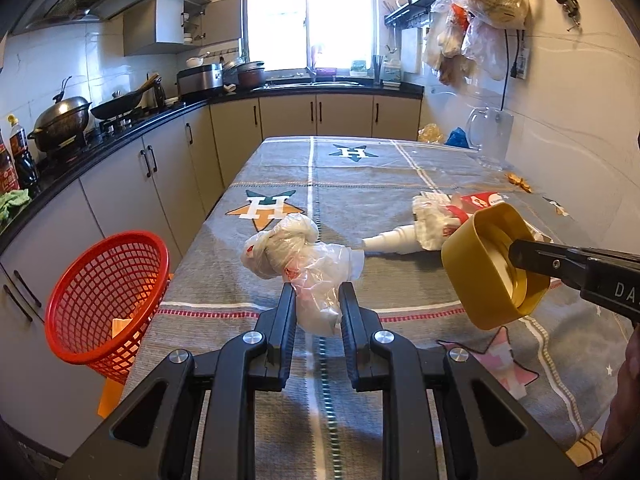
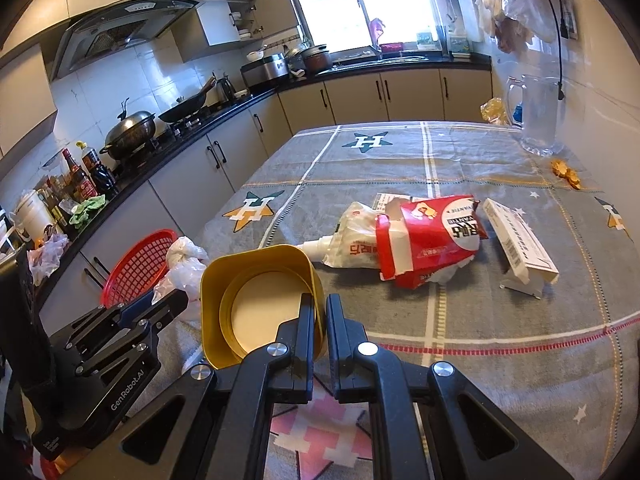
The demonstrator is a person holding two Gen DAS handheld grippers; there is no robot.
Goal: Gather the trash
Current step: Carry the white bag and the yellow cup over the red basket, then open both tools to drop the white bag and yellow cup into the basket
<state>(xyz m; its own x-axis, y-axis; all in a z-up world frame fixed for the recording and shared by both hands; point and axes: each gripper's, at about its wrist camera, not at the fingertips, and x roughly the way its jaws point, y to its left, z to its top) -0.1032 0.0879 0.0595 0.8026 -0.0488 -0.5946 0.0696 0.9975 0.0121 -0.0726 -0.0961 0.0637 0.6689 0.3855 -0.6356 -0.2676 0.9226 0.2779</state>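
Note:
My left gripper (image 1: pixel 317 300) is shut on a crumpled clear plastic bag (image 1: pixel 296 256) and holds it above the table's left part. My right gripper (image 2: pixel 319 306) is shut on the wall of a yellow square lid (image 2: pixel 256 300), held above the table; the lid also shows in the left wrist view (image 1: pixel 480 264). A red mesh basket (image 1: pixel 104 300) stands off the table's left edge, also in the right wrist view (image 2: pixel 140 264). On the table lie a white spray bottle (image 1: pixel 394 238), a torn red and white package (image 2: pixel 432 236) and a white box (image 2: pixel 520 240).
A grey star-patterned cloth covers the table (image 1: pixel 360 184). A clear glass jug (image 2: pixel 538 116) stands at the far right by the wall, with orange scraps (image 2: pixel 566 172) near it. Kitchen counter with pots runs along the left. Bags hang on the right wall.

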